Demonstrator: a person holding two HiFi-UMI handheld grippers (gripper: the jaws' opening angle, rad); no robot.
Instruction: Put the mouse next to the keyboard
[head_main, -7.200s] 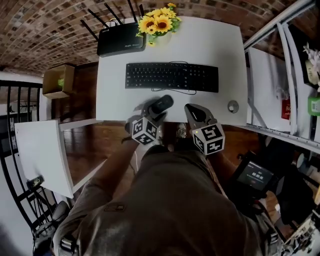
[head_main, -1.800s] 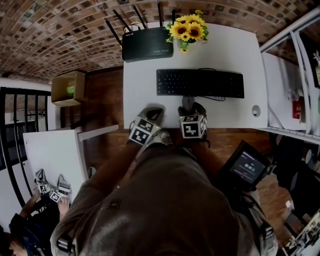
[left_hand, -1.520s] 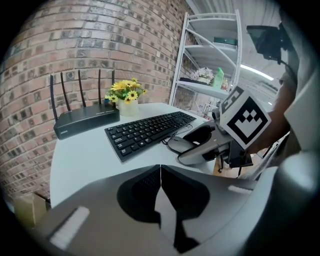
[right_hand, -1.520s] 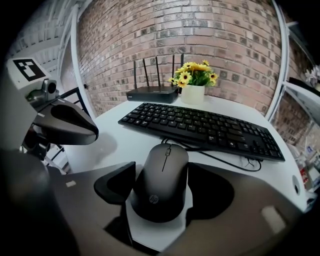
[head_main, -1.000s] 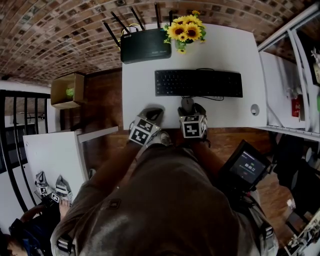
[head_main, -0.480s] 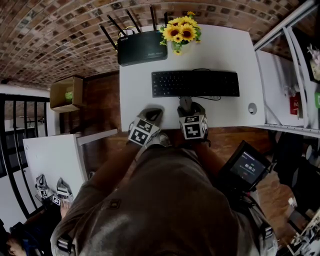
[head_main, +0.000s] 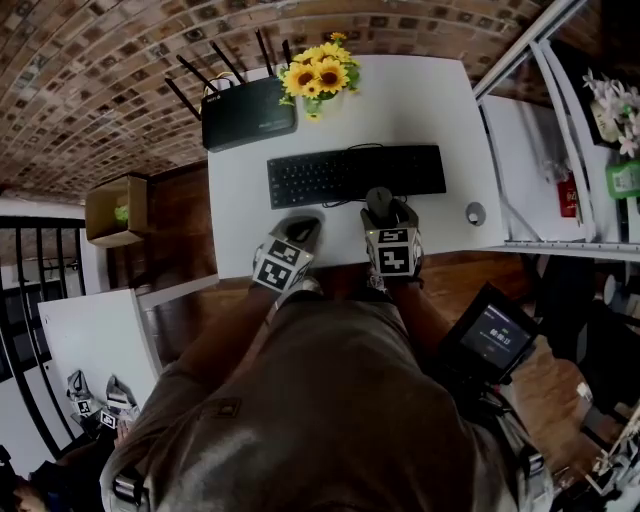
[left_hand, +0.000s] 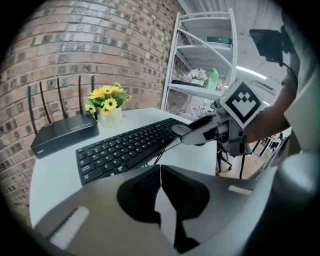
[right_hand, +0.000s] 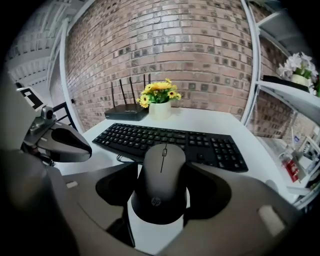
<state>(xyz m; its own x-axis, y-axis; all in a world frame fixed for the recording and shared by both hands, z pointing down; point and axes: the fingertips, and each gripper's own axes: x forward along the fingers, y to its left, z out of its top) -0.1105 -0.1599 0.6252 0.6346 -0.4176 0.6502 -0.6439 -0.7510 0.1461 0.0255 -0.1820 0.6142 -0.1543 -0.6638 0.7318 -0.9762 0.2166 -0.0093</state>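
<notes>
A dark mouse (right_hand: 161, 176) sits between the jaws of my right gripper (right_hand: 161, 197), which is shut on it; the jaws have just been closing on it. In the head view the mouse (head_main: 379, 201) and right gripper (head_main: 386, 214) are just in front of the right half of the black keyboard (head_main: 355, 174) on the white table (head_main: 420, 100). My left gripper (left_hand: 160, 172) is shut with nothing in it, near the table's front edge, left of the right gripper (left_hand: 200, 132). The keyboard (right_hand: 170, 139) lies straight ahead of the mouse.
A black router (head_main: 248, 110) with antennas and a pot of yellow flowers (head_main: 318, 75) stand behind the keyboard. A small round thing (head_main: 474, 213) lies at the table's right front. A metal shelf (head_main: 560, 120) stands to the right, a cardboard box (head_main: 115, 195) on the floor to the left.
The right gripper has carried the mouse to the right along the keyboard's front, from about its middle to its right half. The left gripper has shifted right too.
</notes>
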